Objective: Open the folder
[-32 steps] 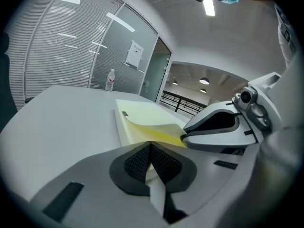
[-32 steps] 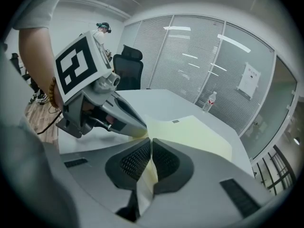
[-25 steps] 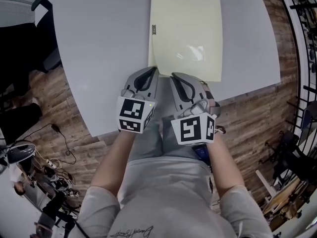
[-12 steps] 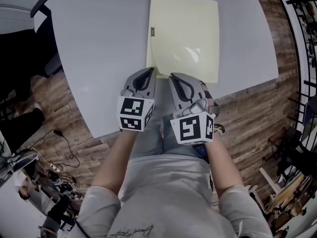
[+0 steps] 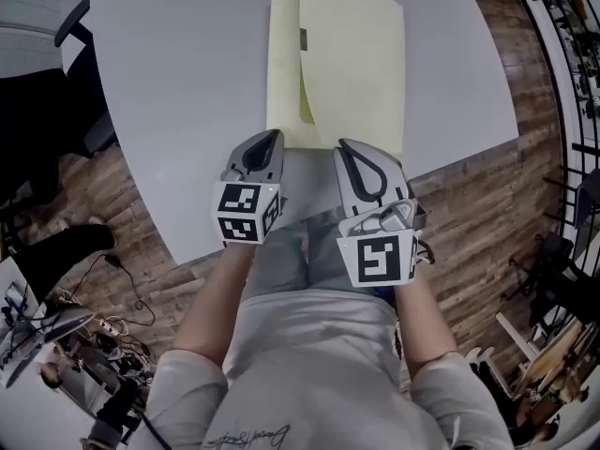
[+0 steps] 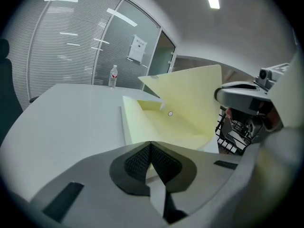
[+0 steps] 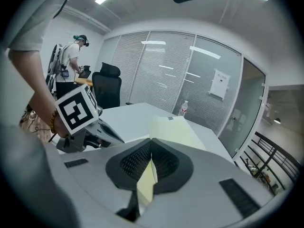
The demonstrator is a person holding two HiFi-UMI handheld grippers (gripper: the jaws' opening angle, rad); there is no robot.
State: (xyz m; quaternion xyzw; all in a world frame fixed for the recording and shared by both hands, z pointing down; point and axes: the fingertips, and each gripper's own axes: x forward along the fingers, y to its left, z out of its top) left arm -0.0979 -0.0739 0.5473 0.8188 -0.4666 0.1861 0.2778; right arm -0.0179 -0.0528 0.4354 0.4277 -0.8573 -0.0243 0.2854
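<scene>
**Yellow folder starts to open**

On the grey table the folder lay flat a moment ago. Now the right gripper pinches the top cover and has lifted it. The left gripper pinches the bottom sheet. Opening has begun.

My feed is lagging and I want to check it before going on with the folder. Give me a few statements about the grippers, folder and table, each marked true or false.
1. The right gripper is shut on the cover of the folder. True.
2. The folder lies fully closed. False: its cover is lifted, so it is partly open.
3. A bottle stands on the table. True.
4. The left gripper is wide open, clear of the folder. False: it is shut on the folder's near edge.
5. The folder is blue. False: it is pale yellow.
</scene>
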